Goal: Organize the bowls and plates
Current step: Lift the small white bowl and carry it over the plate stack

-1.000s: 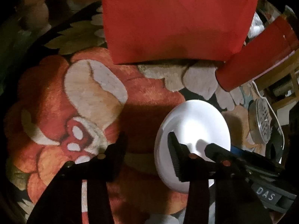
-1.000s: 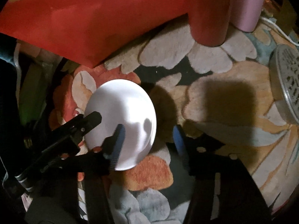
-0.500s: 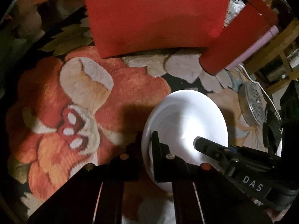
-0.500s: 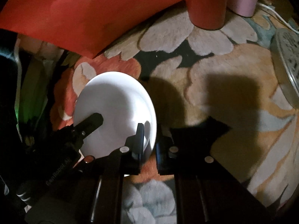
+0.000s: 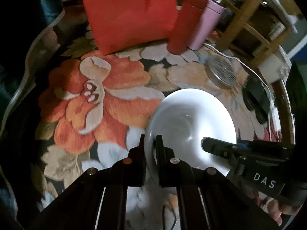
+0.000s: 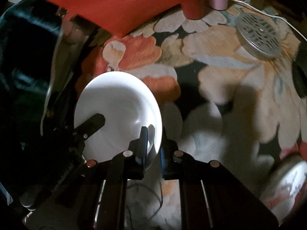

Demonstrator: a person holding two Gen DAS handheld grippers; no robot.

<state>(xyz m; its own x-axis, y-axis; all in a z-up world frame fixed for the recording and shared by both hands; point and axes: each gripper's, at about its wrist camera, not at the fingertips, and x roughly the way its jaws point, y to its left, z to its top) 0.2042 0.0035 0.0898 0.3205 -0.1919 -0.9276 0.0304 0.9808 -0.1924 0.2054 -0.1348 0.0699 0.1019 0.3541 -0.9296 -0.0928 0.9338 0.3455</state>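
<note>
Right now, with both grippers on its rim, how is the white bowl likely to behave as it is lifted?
The white bowl looks glossy and rigid, so it probably won't flex but may slip. The left gripper and right gripper pinch opposite rim edges, which should limit tipping. It looks like ceramic, so likely fragile.

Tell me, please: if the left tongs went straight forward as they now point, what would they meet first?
The left tongs are shut on the white bowl rim, so the bowl comes first. Beyond it probably the floral cloth; depth is unclear.
</note>
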